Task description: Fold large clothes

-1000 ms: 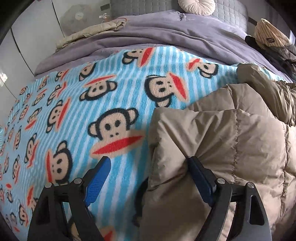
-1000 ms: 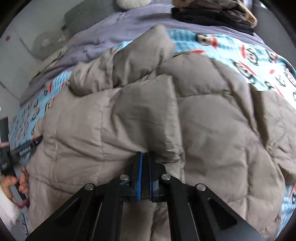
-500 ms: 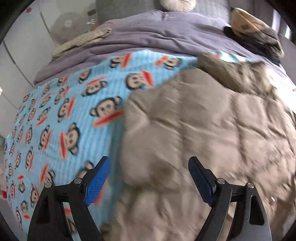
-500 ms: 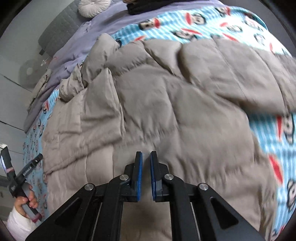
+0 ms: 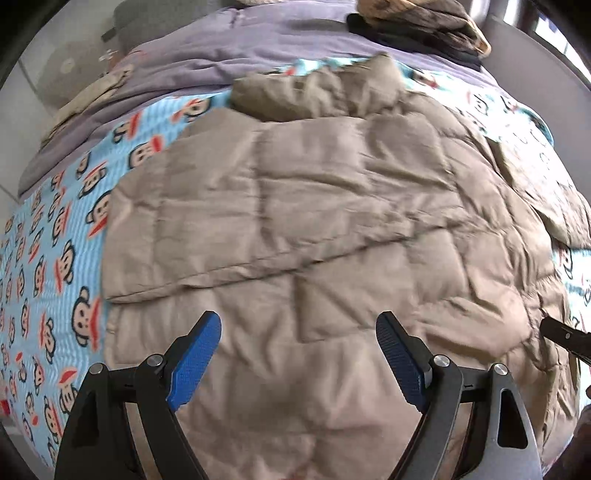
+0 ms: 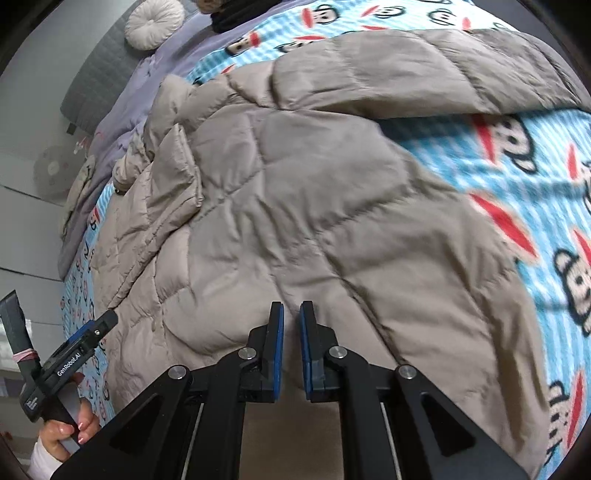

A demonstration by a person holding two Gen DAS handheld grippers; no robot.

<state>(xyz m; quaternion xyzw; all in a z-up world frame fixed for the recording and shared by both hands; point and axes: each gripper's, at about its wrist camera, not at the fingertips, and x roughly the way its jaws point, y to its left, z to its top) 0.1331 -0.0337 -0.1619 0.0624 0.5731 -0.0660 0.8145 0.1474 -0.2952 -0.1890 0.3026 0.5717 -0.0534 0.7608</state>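
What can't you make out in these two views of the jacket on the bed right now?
- Beige puffer jacket, left wrist view: the near hem runs off the bottom edge behind the left gripper.
- Right gripper, right wrist view: its narrow gap looks empty, but whether the fabric is touched is unclear.
- Pile of dark clothes, left wrist view: cut by the top edge and blurred.
- Monkey blanket, right wrist view: motion-blurred.
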